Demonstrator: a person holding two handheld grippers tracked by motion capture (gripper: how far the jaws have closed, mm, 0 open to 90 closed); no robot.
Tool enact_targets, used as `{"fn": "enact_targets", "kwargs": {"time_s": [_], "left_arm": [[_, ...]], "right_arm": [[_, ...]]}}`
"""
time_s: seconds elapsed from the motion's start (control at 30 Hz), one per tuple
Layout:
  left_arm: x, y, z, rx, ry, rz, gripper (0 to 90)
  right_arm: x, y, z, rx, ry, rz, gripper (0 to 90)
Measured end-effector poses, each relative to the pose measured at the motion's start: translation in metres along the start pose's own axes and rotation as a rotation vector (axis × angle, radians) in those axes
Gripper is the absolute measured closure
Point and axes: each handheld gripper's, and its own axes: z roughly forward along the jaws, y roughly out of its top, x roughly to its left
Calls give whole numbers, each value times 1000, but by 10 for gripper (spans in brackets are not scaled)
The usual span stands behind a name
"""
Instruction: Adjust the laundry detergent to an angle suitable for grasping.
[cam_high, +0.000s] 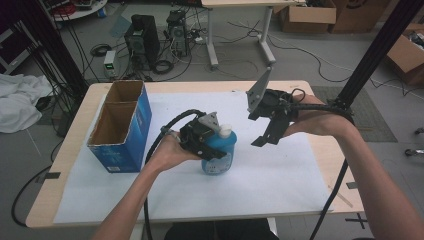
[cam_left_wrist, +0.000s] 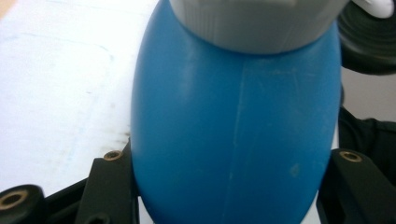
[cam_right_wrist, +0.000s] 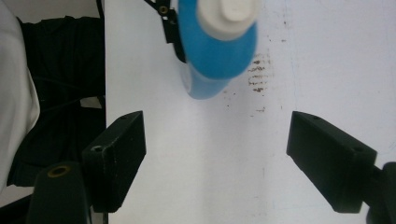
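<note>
We've got the left tool (cam_high: 212, 145) clamped round the belly of the blue bottle (cam_high: 220, 152), holding it upright at the middle of the bench (cam_high: 280, 185) so its white cap (cam_high: 225, 131) faces up. Just beyond, our right tool (cam_high: 272, 131) hovers wide and empty, likely lining up on that cap. Farther left stands the open blue box (cam_high: 120, 125).
</note>
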Motion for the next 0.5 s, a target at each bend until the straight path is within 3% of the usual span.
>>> {"fn": "enact_targets", "kwargs": {"time_s": [0.27,0.5], "left_arm": [[-12,-20,12,13,-46,19,435],[-14,-28,11,-21,-55,39,434]], "right_arm": [[0,3,3,5,3,-4,197],[0,4,5,7,4,-5,197]]}}
